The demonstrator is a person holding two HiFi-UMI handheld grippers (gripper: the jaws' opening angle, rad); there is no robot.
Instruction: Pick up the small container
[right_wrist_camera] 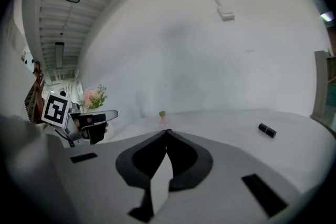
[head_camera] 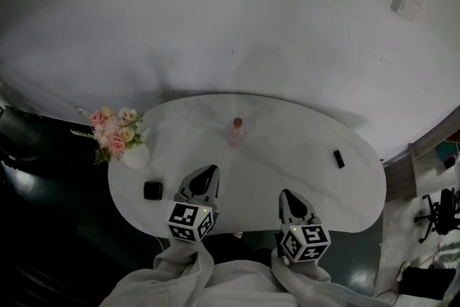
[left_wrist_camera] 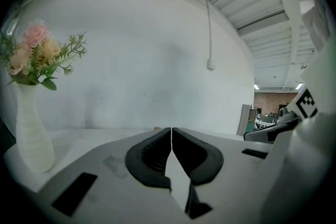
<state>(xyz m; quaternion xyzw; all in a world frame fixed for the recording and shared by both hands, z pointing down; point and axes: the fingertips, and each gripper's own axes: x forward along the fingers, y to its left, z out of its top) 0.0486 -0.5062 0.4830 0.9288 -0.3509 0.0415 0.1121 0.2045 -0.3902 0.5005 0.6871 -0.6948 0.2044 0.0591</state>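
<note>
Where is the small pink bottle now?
In the head view the bottle stands near the far edge of the table, between the flower vase on the left and a black tube on the right.

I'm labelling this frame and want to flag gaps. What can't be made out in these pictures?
- Small bottle: head view, too small to show its contents; left gripper view, almost wholly hidden behind the shut left hand-held gripper.
- Black square item: head view, too small and dark to identify.
- Flowers: left gripper view, partly cut off at the left edge.
</note>
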